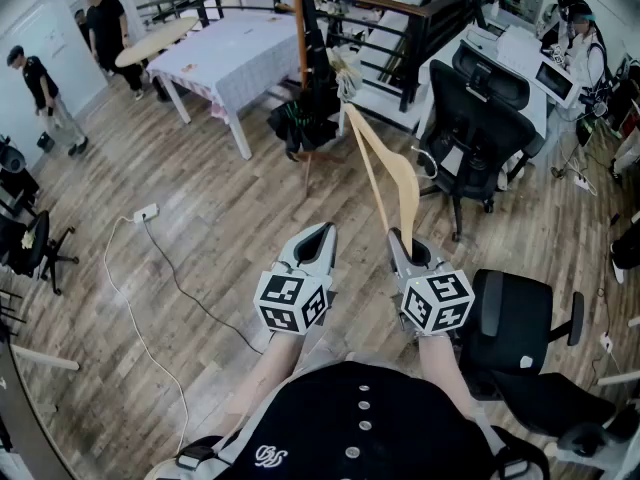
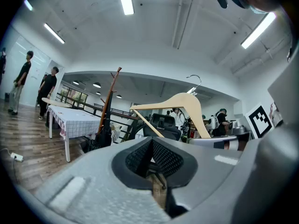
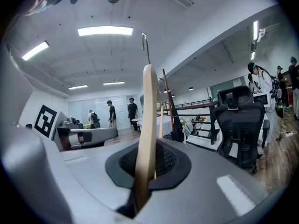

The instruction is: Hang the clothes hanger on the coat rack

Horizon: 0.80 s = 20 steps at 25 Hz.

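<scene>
My right gripper [image 1: 400,240] is shut on one arm end of a pale wooden clothes hanger [image 1: 404,180]. The hanger rises away from me with its metal hook [image 3: 145,45] at the top. In the right gripper view the hanger [image 3: 148,125] stands edge-on between the pads. My left gripper [image 1: 322,234] hovers beside it, shut and holding nothing. The left gripper view shows the hanger [image 2: 186,104] side-on, off to the right. The coat rack [image 1: 299,28] is a wooden pole with dark clothing at its base, some way ahead of both grippers and beyond the hanger's hook.
A black office chair [image 1: 478,118] stands right of the rack, another chair [image 1: 516,318] close on my right. A table with a white cloth [image 1: 235,53] sits left of the rack. A power strip [image 1: 146,212] and cable lie on the wooden floor. People [image 1: 40,83] stand far left.
</scene>
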Each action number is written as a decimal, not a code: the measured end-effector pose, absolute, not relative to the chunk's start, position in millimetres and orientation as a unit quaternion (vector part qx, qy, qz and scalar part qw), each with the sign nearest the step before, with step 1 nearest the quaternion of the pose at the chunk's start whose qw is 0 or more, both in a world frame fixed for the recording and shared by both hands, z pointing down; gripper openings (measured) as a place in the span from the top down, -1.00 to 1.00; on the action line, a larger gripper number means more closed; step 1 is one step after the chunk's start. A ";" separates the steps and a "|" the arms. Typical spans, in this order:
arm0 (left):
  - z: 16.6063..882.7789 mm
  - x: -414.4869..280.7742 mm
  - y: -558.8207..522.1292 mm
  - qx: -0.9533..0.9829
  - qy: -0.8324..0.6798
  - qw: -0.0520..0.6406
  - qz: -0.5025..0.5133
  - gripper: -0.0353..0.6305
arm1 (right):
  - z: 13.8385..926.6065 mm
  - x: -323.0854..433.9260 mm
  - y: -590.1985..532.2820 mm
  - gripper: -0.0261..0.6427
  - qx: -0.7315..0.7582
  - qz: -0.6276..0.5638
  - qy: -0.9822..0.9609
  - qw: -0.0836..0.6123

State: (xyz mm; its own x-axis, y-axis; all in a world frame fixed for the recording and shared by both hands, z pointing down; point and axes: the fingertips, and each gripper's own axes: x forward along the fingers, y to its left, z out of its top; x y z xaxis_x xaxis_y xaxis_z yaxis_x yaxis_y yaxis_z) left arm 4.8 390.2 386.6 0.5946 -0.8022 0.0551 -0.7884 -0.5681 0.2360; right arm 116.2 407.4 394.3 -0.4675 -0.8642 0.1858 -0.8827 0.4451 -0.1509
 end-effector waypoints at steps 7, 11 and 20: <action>392.1 8.8 395.8 0.885 -0.448 0.123 -0.023 0.88 | 399.7 121.0 416.2 0.93 0.513 0.121 -0.848 0.047; 394.3 13.2 397.2 0.885 -0.448 0.124 -0.017 0.88 | 403.4 121.9 417.9 0.93 0.511 0.124 -0.849 0.051; 390.1 23.2 394.9 0.888 -0.445 0.113 -0.008 0.88 | 405.8 129.4 414.4 0.93 0.511 0.138 -0.847 0.054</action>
